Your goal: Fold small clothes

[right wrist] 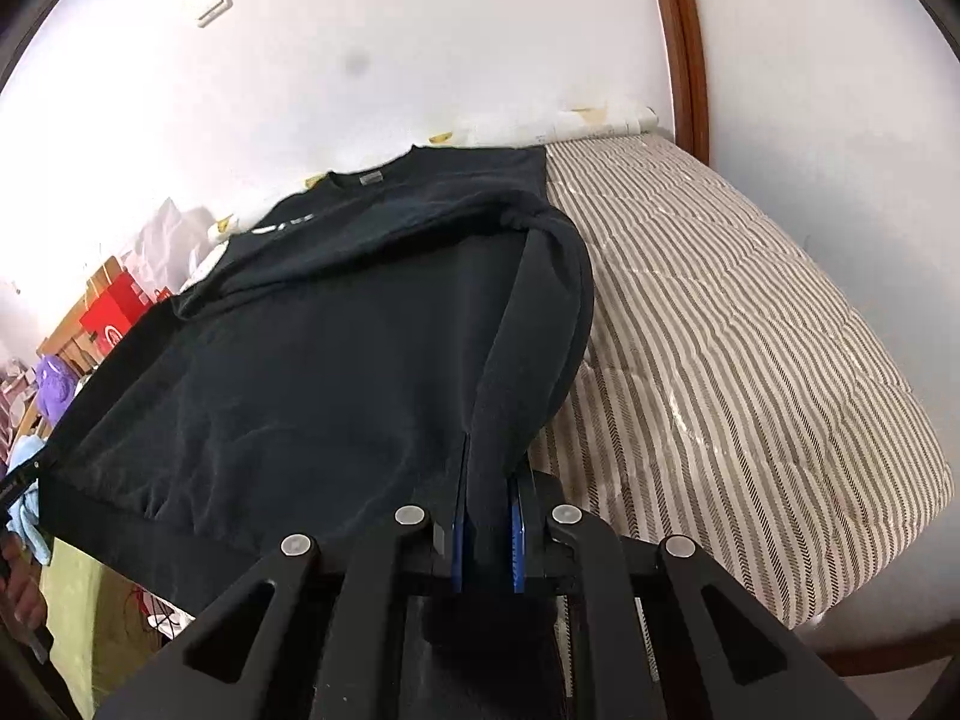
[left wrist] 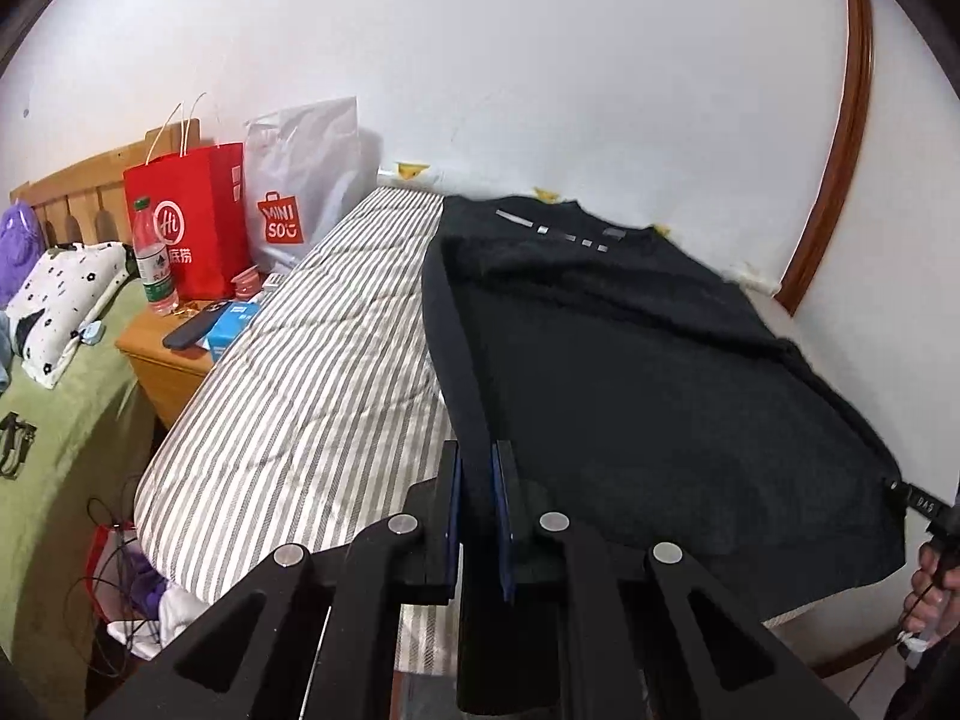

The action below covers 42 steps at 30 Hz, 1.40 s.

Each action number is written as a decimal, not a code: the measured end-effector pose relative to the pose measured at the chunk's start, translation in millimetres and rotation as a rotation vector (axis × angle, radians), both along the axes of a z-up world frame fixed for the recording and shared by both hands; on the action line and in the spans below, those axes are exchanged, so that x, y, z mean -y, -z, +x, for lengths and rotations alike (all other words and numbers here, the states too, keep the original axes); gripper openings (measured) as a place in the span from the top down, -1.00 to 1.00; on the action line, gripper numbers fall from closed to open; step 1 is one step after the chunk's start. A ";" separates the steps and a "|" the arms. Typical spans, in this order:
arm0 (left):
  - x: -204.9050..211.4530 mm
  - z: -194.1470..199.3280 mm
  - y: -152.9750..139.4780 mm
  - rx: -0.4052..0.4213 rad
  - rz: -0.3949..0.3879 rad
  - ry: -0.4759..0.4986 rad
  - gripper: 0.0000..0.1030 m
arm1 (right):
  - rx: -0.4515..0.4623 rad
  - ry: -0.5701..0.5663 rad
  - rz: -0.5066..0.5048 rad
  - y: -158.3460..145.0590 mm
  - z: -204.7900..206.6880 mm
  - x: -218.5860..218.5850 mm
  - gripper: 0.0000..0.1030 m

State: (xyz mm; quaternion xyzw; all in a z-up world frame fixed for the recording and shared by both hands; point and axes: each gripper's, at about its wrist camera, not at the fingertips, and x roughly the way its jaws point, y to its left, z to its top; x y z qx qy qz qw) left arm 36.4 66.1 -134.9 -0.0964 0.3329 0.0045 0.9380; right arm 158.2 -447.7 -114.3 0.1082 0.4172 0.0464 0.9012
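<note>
A black sweatshirt lies spread on the striped mattress, collar toward the wall, with a sleeve folded across its chest. My left gripper is shut on the sweatshirt's left edge near the hem, and the fabric runs up taut between the blue pads. In the right wrist view the same black sweatshirt fills the centre, and my right gripper is shut on its right edge, which rises from the pads in a lifted fold. The hem hangs off the mattress's near edge.
A bedside table at the left carries a red paper bag, a white bag, a water bottle, a phone and a blue box. A green-covered bed lies further left. The striped mattress stretches right toward a wooden frame.
</note>
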 end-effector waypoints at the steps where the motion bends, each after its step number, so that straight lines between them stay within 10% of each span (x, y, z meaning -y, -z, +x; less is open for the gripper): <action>1: -0.4 1.7 -1.7 0.006 -0.006 -0.002 0.81 | 0.006 0.001 0.006 -2.8 0.3 -0.4 0.79; 21: -14.5 109.2 -69.8 0.155 0.005 -0.038 0.82 | 0.169 -0.055 0.135 -79.4 95.9 -7.4 0.79; 42: -13.6 271.9 -65.9 0.141 0.017 -0.048 0.82 | 0.144 -0.013 0.172 -66.8 262.5 -11.5 0.79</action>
